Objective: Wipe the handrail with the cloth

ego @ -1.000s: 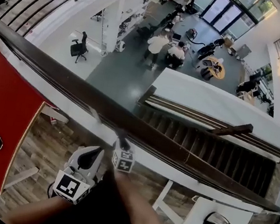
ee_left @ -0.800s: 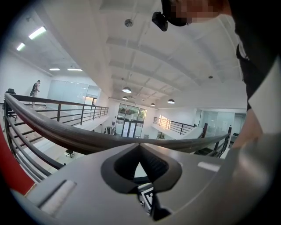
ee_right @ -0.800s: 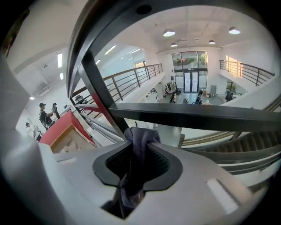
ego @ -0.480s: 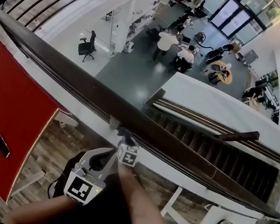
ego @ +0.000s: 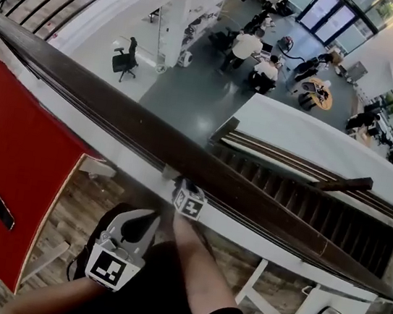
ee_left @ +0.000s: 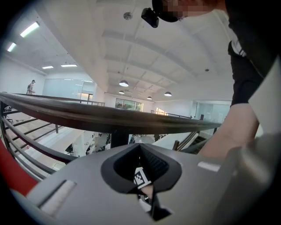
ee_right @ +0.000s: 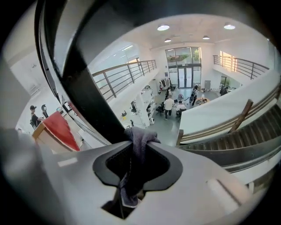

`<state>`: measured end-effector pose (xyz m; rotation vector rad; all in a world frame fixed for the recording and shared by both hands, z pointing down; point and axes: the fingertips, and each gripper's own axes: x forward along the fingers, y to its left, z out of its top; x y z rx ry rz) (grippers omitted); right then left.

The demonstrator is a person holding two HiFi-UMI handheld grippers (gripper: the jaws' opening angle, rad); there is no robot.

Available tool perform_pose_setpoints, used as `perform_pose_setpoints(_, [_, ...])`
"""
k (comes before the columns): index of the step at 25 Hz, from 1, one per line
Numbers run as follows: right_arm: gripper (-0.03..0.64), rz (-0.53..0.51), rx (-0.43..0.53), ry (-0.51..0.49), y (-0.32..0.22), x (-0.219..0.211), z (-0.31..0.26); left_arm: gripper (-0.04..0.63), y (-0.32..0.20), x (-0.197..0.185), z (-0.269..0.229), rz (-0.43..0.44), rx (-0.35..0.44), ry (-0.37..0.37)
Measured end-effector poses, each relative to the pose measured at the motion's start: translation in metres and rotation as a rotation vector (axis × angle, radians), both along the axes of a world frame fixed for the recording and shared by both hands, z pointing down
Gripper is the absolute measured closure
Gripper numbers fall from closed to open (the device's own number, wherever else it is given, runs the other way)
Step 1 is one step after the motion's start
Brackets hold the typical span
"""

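So, handrail (ego: 115, 113): a dark brown rail that runs slantwise from upper left to lower right in the head view, above an open hall far below.
Right gripper (ee_right: 141, 141): raised to the near edge of the handrail, with its marker cube (ego: 189, 204) just beneath the rail.
Right jaws: pinching a grey cloth (ee_right: 139, 132).
Cloth: a bunched end pokes out past the jaw tips and seems to touch the rail's edge, while the rest hangs down between the jaws.
Left gripper (ee_left: 139, 146): held lower and nearer the person's body, apart from the handrail, to the left of the right forearm (ego: 198, 270).
Left jaws: pressed together with nothing between them; the right gripper's cube shows through the gap behind their tips.
Red panel (ego: 7, 153): below the rail at the left.
Staircase (ego: 299, 204): beyond the rail at the right, leading down.
People (ego: 259, 56): a small group around desks on the floor below, near an office chair (ego: 126, 62).
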<state>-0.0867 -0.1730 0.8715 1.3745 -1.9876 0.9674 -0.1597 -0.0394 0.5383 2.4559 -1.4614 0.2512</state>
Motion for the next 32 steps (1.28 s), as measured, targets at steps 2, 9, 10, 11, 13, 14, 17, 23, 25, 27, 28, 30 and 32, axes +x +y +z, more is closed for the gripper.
perform_pose_setpoints(2, [0.541, 0.009, -0.010, -0.005, -0.001, 0.000, 0.004, 0.597, 0.003, 0.005, 0.009, 0.038, -0.027, -0.013])
perform_pose_setpoints(9, [0.541, 0.019, -0.023, 0.016, 0.000, 0.001, 0.003, 0.597, -0.007, 0.014, -0.004, 0.093, -0.010, -0.004])
perform_pose_setpoints(10, [0.541, 0.024, -0.025, 0.018, 0.001, 0.004, 0.003, 0.597, -0.007, 0.015, -0.005, 0.099, -0.010, -0.005])
perform_pose_setpoints(11, [0.541, 0.026, -0.025, 0.021, 0.002, 0.007, 0.003, 0.597, -0.007, 0.017, -0.005, 0.105, -0.011, -0.007])
perform_pose_setpoints(13, [0.541, 0.030, -0.025, 0.027, 0.003, 0.012, 0.001, 0.597, -0.006, 0.020, -0.004, 0.116, -0.019, -0.010])
perform_pose_setpoints(14, [0.541, 0.034, -0.025, 0.030, 0.003, 0.014, 0.001, 0.597, -0.006, 0.021, -0.004, 0.122, -0.025, -0.010])
perform_pose_setpoints(17, [0.541, 0.043, -0.021, 0.038, 0.007, 0.019, 0.003, 0.597, -0.003, 0.024, 0.001, 0.141, -0.043, -0.012])
perform_pose_setpoints(23, [0.541, 0.060, -0.032, 0.050, 0.010, 0.039, 0.001, 0.597, -0.004, 0.032, -0.004, 0.147, -0.057, -0.003])
perform_pose_setpoints(25, [0.541, 0.074, -0.038, 0.053, 0.012, 0.048, 0.002, 0.597, -0.003, 0.034, -0.005, 0.152, -0.060, -0.006])
perform_pose_setpoints(27, [0.541, 0.084, -0.044, 0.058, 0.016, 0.058, 0.003, 0.597, -0.001, 0.036, -0.006, 0.159, -0.063, -0.009])
perform_pose_setpoints(28, [0.541, 0.088, -0.047, 0.062, 0.017, 0.062, 0.003, 0.597, 0.000, 0.037, -0.006, 0.163, -0.065, -0.010])
perform_pose_setpoints(30, [0.541, 0.101, -0.049, 0.067, 0.017, 0.071, 0.002, 0.597, 0.001, 0.039, -0.008, 0.175, -0.070, -0.013])
perform_pose_setpoints(32, [0.541, 0.118, -0.049, 0.065, 0.018, 0.077, 0.001, 0.597, 0.002, 0.042, -0.009, 0.189, -0.072, -0.021])
